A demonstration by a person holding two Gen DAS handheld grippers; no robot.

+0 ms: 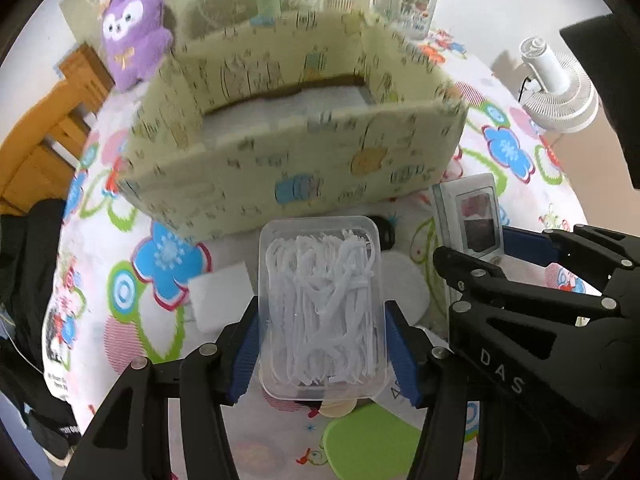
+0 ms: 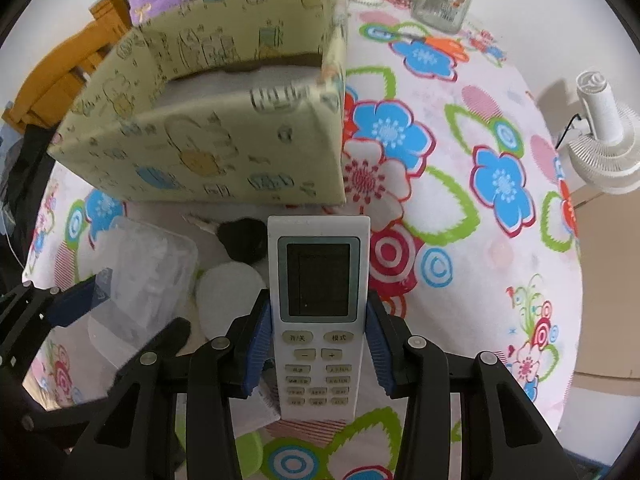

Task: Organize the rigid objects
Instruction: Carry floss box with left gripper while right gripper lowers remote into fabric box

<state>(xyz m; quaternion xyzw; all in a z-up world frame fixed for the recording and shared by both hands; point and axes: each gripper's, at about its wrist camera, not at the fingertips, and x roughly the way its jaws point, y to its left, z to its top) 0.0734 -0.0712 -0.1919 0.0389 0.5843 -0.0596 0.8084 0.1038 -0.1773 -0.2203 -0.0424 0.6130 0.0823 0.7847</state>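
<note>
Two grips: left gripper (image 1: 322, 344) jaws clamp the clear floss-pick box (image 1: 320, 308), right gripper (image 2: 318, 346) jaws closing against the remote (image 2: 318, 316), both over the floral tabletop (image 2: 460, 240) before the blurred fabric bin (image 1: 296, 160); black item (image 2: 244, 242) behind unclear.

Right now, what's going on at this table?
A person works two handheld grippers. The left gripper is shut on a clear box of floss picks; the right gripper has its pads against the sides of a white remote control. Both items sit just in front of the open patterned storage box on the floral tablecloth; neither is inside yet.
</note>
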